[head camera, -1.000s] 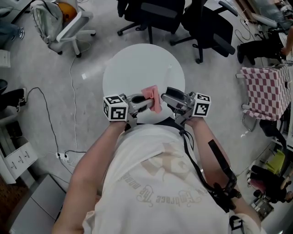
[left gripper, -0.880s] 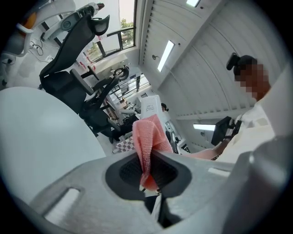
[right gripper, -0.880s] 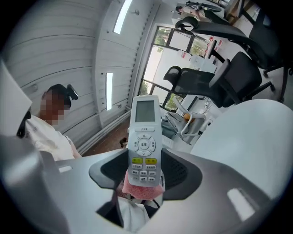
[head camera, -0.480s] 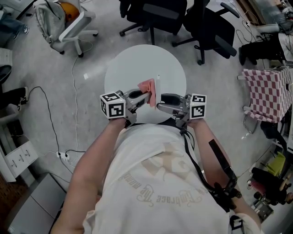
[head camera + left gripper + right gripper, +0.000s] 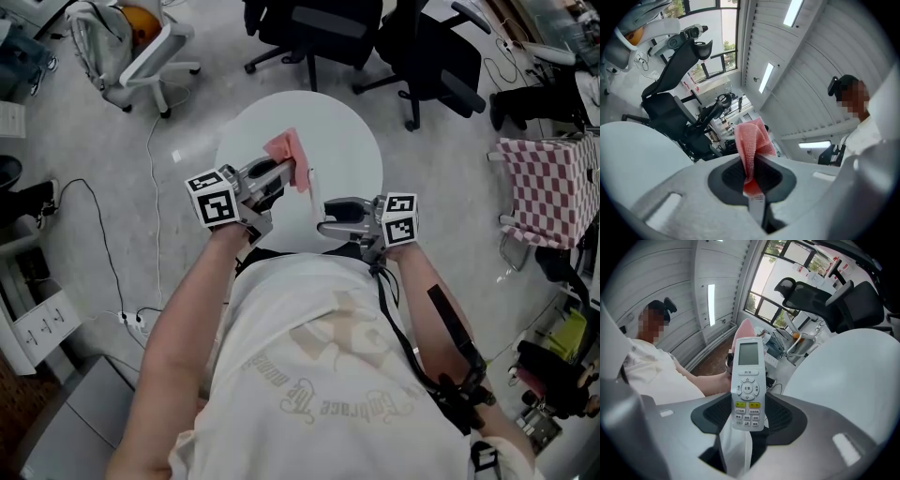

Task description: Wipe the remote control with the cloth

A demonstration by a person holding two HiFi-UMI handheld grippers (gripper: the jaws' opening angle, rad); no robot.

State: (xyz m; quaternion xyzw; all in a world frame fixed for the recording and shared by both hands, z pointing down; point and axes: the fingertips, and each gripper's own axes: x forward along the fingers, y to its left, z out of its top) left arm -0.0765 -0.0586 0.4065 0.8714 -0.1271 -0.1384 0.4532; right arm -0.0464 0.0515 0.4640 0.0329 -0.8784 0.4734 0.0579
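Left gripper [image 5: 753, 188]: jaws shut tight on pink waffle-weave cloth [image 5: 751, 140].
Right gripper [image 5: 746, 430]: jaws clamped on btn end of white rectangular remote control [image 5: 747, 385], held above round white table [image 5: 349, 141].
Change: cloth has slid up-left vs 0.5 s ago, now at remote's far tip; contact unclear.
Meaning: prob. end of one wipe stroke, more passes likely.

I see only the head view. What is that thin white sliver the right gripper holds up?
Observer: A remote, edge-on to you. The right gripper clamps its lower end, and its screen and buttons face that gripper's camera.
Visitor: And the pink thing on the other side?
Observer: A cloth. The left gripper pinches its lower end between shut jaws, and the loose end stands up above them.
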